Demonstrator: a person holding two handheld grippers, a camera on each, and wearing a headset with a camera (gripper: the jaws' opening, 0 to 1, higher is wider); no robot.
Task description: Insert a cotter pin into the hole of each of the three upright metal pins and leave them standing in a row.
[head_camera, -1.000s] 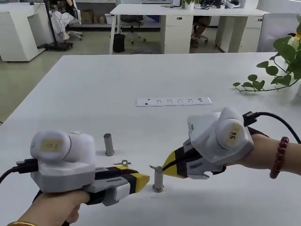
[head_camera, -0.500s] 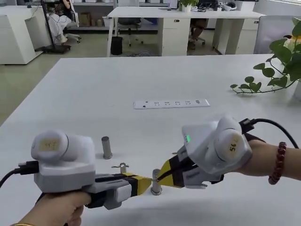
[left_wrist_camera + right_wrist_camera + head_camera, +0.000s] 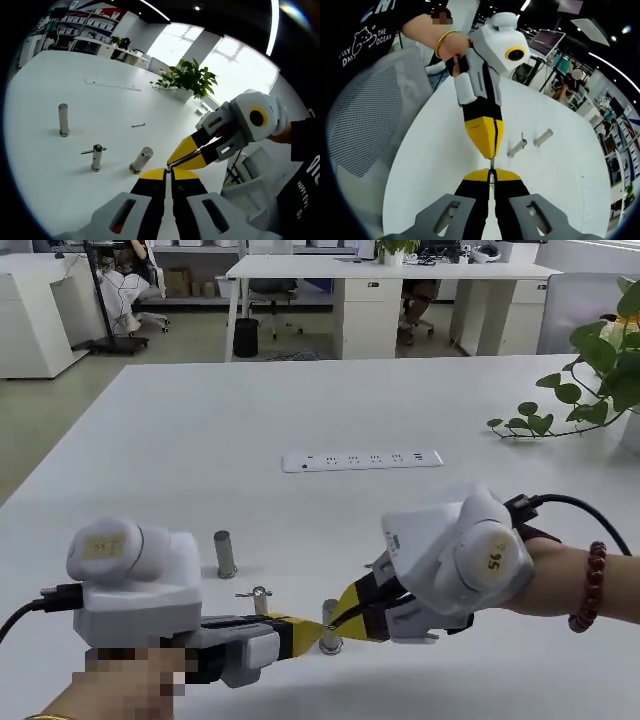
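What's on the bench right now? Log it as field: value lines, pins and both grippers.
bare pin: upright, nothing in it, farthest from the grippers
fitted pin: upright, inserted cotter pin through it
third pin: standing by the gripper tips, nothing in it
held cotter pin: spans between the two gripper tips
right gripper: shut on held cotter pin
left gripper: shut, apparently pinching its other end
loose cotter pin: lying apart from the pins
progress: one of three fitted
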